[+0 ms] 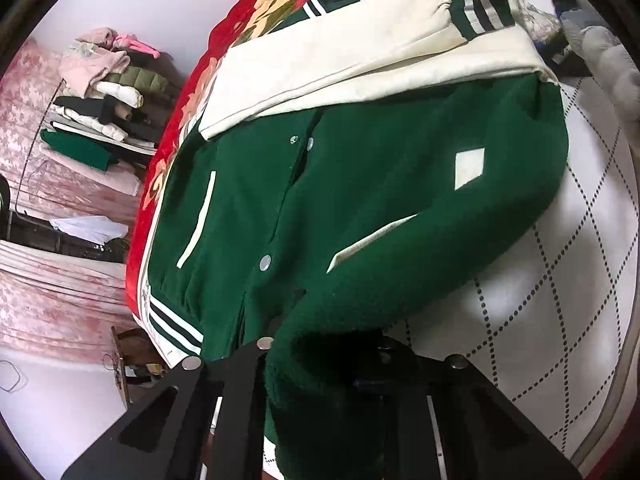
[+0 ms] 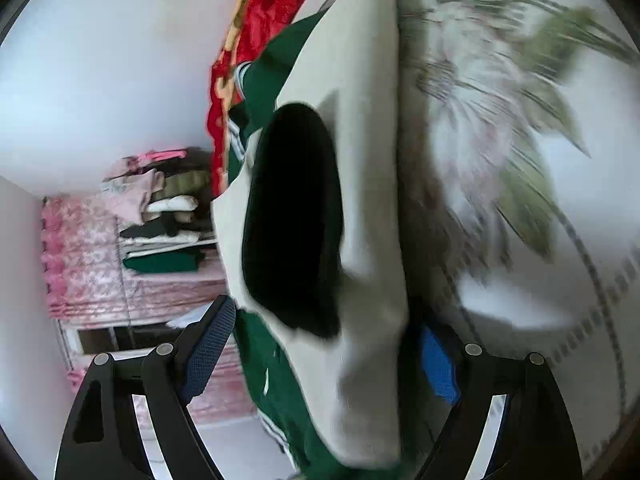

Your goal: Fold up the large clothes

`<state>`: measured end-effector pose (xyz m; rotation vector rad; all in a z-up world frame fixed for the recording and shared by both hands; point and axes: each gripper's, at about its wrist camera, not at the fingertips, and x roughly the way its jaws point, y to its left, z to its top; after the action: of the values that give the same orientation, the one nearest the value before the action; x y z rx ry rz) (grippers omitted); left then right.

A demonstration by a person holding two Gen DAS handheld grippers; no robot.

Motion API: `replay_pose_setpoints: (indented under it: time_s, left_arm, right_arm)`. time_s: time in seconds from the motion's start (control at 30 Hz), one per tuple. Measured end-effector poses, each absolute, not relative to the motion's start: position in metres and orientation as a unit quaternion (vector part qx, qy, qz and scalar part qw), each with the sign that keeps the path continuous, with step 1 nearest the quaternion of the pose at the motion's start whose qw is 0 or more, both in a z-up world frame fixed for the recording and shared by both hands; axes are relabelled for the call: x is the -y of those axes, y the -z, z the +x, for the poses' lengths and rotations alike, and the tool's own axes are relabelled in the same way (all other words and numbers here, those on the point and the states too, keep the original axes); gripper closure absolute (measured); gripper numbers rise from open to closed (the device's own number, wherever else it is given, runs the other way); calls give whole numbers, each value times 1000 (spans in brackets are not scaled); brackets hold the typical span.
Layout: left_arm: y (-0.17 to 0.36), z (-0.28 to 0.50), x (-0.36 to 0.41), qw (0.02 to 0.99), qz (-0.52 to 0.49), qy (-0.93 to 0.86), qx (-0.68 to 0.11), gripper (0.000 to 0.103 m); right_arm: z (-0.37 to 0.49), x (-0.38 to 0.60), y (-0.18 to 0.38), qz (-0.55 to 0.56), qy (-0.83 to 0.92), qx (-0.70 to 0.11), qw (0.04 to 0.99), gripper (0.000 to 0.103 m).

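A green varsity jacket (image 1: 360,184) with cream sleeves (image 1: 340,60) lies front up on the bed, one sleeve folded across its chest. Its near green edge is lifted and doubled over, and it runs down between the black fingers of my left gripper (image 1: 320,356), which is shut on it. In the blurred right wrist view the same jacket (image 2: 360,200) fills the middle, showing cream cloth with a dark opening. That cream cloth hangs between the blue pads (image 2: 212,344) of my right gripper (image 2: 324,340). The jaws stand wide, with a sliver of background beside the left pad.
The jacket rests on a white quilted cover (image 1: 560,280) with dotted diamonds, and a red floral blanket (image 1: 240,20) lies along its far side. A pile of folded clothes (image 1: 100,100) sits on a pink patterned surface (image 1: 48,288) to the left, also visible as the pile (image 2: 160,216).
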<state>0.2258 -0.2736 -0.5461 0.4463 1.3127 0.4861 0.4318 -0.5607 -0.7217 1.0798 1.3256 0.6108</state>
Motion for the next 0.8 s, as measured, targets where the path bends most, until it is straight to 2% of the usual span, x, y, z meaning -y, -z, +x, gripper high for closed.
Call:
replay_pose_setpoints:
  time_s: [0.03,0.17,0.37,0.53,0.8]
  left_arm:
    - [543,226,271,744,199,-219,-599,92]
    - [524,227,250,756,168,-205,-599,93]
    - [483,224,199,774,93,-171,-603,93]
    - [450,227,135,784,35,-139,-603,93]
    - [426,230,17,791,-32,-123,-598,93]
  right_arm:
    - [435,556,722,460,-249,-584,621,63]
    - [439,547,701,455,-218,-583,637,77]
    - [445,513,612,384,-208,-584,685,80]
    - [458,441,535,318,-203,-585,718,80]
    - [481,301,466,250,-192,-589,744,80]
